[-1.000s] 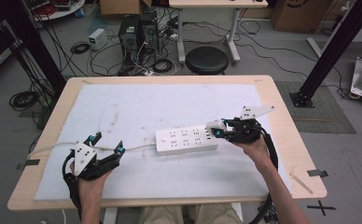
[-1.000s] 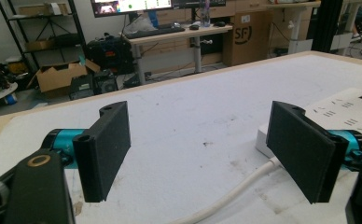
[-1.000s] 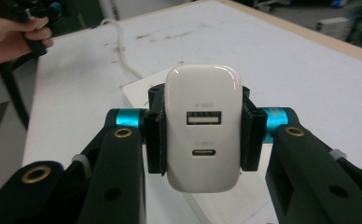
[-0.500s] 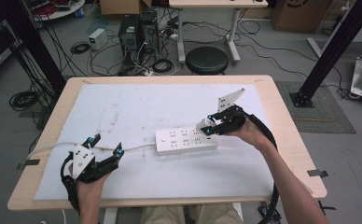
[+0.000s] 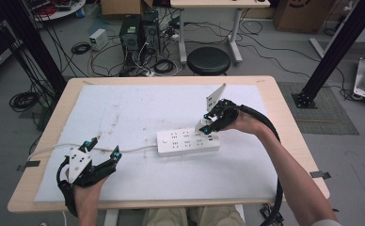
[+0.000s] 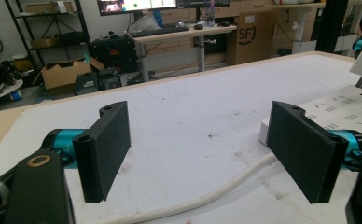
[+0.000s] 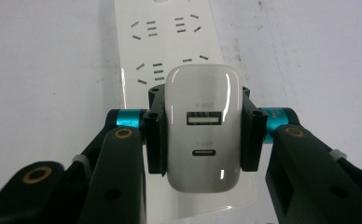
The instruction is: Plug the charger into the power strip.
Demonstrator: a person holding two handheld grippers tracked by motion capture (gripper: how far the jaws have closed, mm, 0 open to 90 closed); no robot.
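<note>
The right hand-held gripper clamps a glossy white USB charger block above the right end of the white rectangular plastic power strip mid-desk; misaligned prongs could jam or shove the unbraced strip, since the left hand-held gripper idles open near left.

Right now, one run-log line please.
right gripper: shut on USB charger, above power strip | left gripper: open, holds nothing, straddles strip's cable

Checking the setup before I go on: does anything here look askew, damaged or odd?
Nothing is damaged. The white mat carries dark smudges near its middle. The power strip lies flat, its cable trailing left. The right hand-held gripper clamps a white charger squarely above the strip; the left hand-held gripper is open.
</note>
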